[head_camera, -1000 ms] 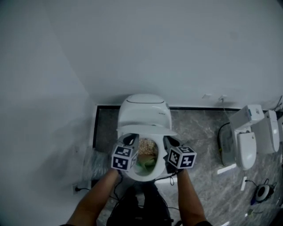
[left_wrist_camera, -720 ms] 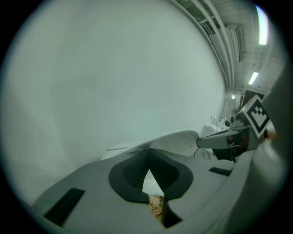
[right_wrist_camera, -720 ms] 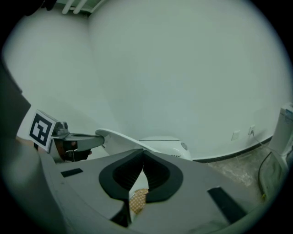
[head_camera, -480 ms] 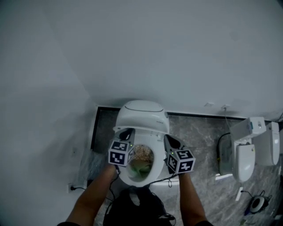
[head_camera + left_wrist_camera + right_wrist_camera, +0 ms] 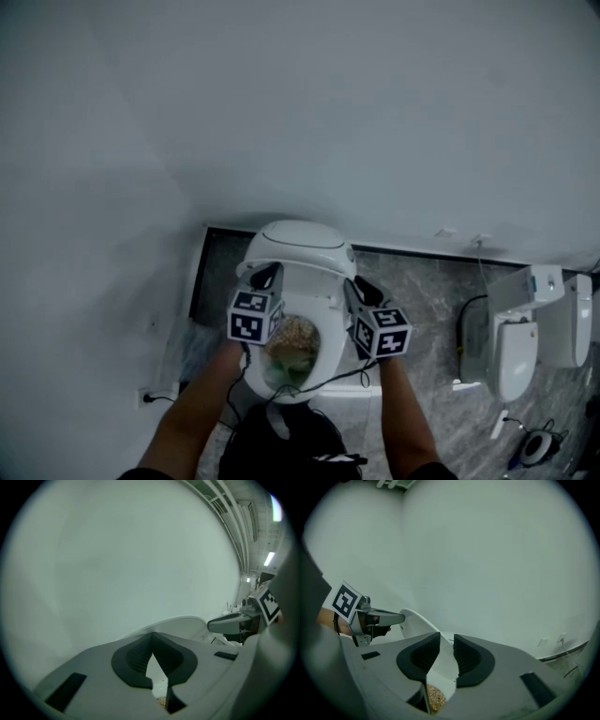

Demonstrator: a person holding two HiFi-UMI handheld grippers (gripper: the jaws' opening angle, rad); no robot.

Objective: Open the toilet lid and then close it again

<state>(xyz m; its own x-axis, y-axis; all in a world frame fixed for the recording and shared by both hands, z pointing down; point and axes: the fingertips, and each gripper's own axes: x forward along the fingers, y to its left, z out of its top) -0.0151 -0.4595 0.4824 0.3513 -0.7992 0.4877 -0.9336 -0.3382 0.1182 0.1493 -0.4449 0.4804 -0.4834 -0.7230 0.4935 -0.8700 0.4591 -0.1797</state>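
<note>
Left gripper (image 5: 153,640): jaws clenched, pads meeting at the tips, and nothing pinched in there as far as I can see. There's only a sliver of white toilet showing through the notch below the tips.

Right gripper (image 5: 446,643): jaws apart, and they've just been opening. A strip of white toilet shows in the gap with the bowl's brownish contents under it. The pads don't look pressed onto it, so I'd call that one let go.

Both sit at the top end of the seat (image 5: 323,298), one per side, just beside the lower edge of the lid (image 5: 298,246). I can't tell if either tip actually touches it.

The lid is up, tilted back toward the wall (image 5: 328,112), and the bowl (image 5: 289,349) is fully exposed, with some tan and green stuff in it.

So progress-wise I'd say the "open" half is basically done, or a hair from it. The whole "close" half is left: get back on the lid's edge, tip it forward and lower it onto the seat without letting it slam.
</note>
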